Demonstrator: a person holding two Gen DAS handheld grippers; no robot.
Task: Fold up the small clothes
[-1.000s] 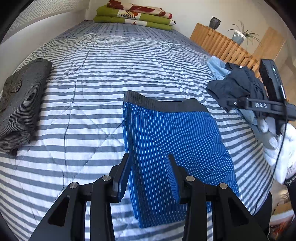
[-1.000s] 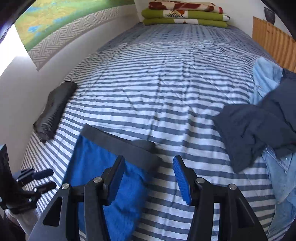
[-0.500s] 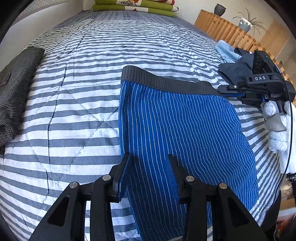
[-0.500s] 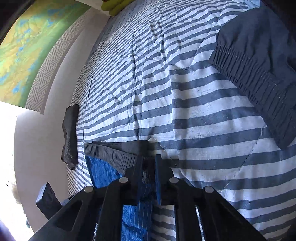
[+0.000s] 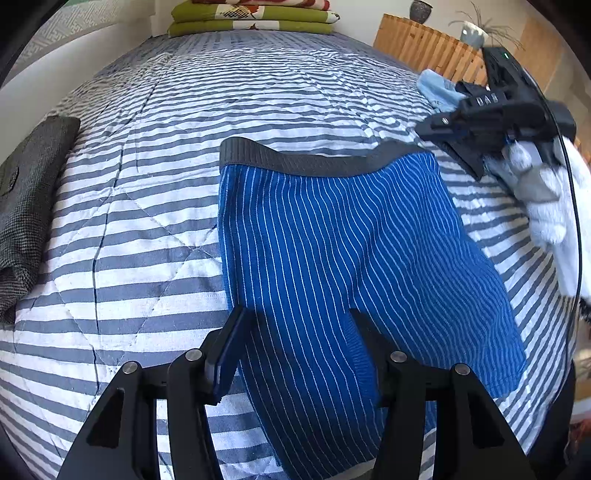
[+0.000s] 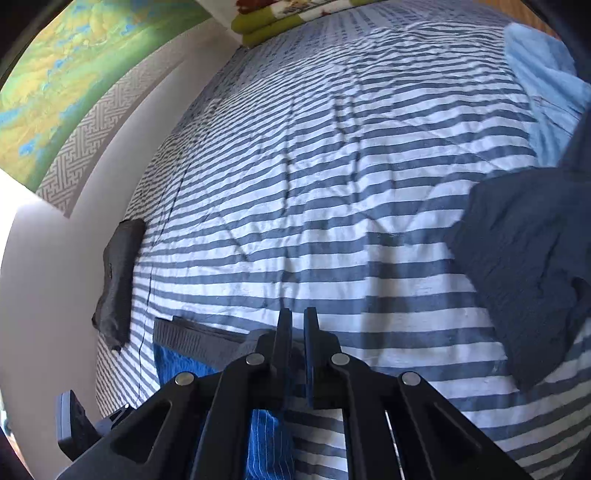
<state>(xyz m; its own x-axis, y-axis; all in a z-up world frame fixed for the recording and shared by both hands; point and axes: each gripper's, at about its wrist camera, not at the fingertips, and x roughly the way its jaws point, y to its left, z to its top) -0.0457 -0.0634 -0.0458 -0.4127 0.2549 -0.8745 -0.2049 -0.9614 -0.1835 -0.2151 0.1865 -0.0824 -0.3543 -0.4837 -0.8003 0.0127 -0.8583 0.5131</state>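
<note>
Grey folded cloth (image 5: 26, 206) lies at the left edge of the left wrist frame on the striped quilt (image 5: 147, 236). Mid-frame, blue striped shorts (image 5: 351, 258) lie spread flat, dark waistband (image 5: 295, 157) toward the top. The left gripper (image 5: 295, 332) at bottom centre hangs over the hem, fingers spread wide. At upper right, the right gripper (image 5: 476, 162) pinches the waistband's corner, jaws nearly together. A dark navy garment (image 6: 524, 266) sits right in the right wrist frame.

Striped bed (image 5: 155, 206): blue shorts (image 5: 332, 258) centre, grey garment (image 5: 26, 206) left edge, green blankets (image 5: 251, 20) top, navy clothes (image 6: 528, 258) right.
</note>
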